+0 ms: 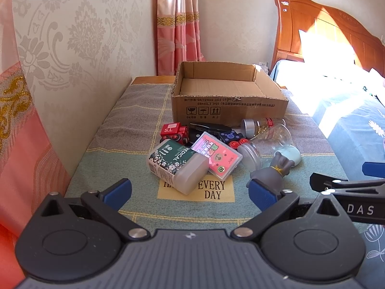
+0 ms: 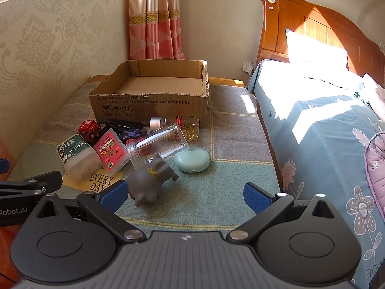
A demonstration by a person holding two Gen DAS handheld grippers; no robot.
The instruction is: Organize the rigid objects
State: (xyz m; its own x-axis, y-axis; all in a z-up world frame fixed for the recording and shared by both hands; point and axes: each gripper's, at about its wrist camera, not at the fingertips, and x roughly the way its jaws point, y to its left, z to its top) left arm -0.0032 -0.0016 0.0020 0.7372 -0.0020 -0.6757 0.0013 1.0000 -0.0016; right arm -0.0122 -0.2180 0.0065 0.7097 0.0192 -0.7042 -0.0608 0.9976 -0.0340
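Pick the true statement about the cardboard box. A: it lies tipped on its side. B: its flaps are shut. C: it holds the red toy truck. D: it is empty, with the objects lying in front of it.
D: the cardboard box stands upright and open with a bare floor, while the red toy truck and the rest lie on the cloth in front of it.

Black object [image 1: 208, 127] behind pink card box [image 1: 216, 155]: mostly hidden, identity unclear. Print on cardboard box [image 1: 228, 106] front too small to read. Yellow cloth label [image 1: 214, 190] partly covered by medical bottle [image 1: 178, 165]. Bed [image 2: 324, 125] cut off at right edge.
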